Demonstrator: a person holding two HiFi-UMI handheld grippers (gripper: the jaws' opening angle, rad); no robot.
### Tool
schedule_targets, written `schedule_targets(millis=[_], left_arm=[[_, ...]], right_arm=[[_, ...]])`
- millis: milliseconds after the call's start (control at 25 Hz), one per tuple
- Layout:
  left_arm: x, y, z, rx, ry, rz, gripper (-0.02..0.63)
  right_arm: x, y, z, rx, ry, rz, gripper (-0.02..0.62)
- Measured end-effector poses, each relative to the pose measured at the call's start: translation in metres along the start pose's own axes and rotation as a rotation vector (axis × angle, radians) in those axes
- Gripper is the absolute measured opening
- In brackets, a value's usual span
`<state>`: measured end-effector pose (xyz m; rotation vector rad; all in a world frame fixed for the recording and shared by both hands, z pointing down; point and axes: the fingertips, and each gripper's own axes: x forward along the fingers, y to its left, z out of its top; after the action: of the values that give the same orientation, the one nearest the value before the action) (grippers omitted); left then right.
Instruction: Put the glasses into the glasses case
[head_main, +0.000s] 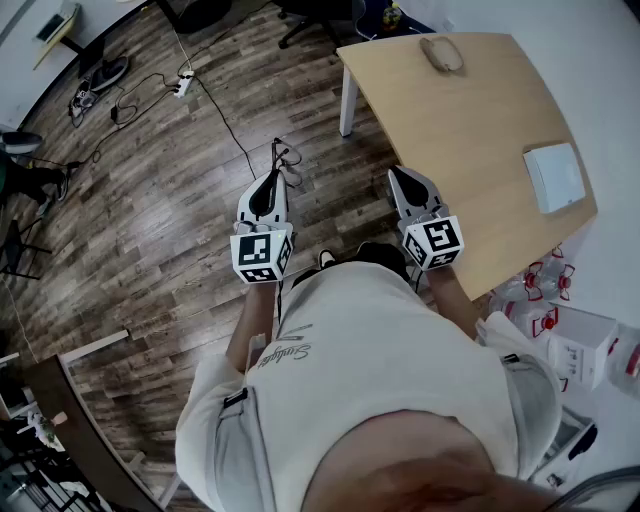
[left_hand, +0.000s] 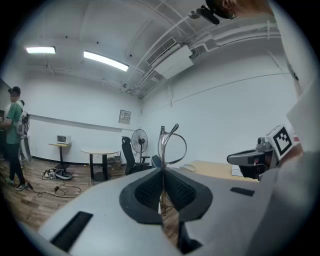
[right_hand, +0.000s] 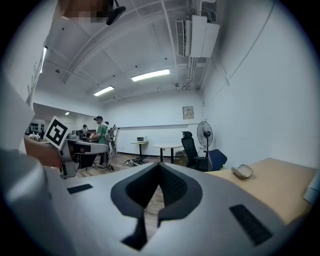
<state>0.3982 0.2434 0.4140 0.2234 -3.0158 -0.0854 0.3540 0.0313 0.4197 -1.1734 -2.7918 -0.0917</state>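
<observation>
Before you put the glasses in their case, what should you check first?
1. Thin wire-framed glasses clamped in the left gripper: ok.
2. Right gripper free to help: ok, its jaws are together with nothing between them.
3. Small oval glasses case in sight: ok, it lies at the far end of the light wooden table.
4. Case open and ready: cannot tell.
5. Glasses held over the table: not ok, they hang above the dark plank floor.
</observation>
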Motion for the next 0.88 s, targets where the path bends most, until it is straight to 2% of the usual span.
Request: schedule_targets(millis=[160, 560, 880], left_arm=[[0.006, 0.002, 0.003, -0.001, -0.011, 0.001, 0.019], [0.020, 0.014, -0.006, -0.015, 0.033, 0.012, 0.018], [0.073, 0.030, -0.009, -0.016, 0.076, 0.034, 0.018]], right_arm=[[0.004, -0.003, 0.002, -0.014, 0.002, 0.008, -0.006], [0.015, -0.015, -0.009, 0.023, 0.032, -0.006, -0.006], [0.055, -0.054, -0.020, 0.058, 0.053, -0.004, -0.005]])
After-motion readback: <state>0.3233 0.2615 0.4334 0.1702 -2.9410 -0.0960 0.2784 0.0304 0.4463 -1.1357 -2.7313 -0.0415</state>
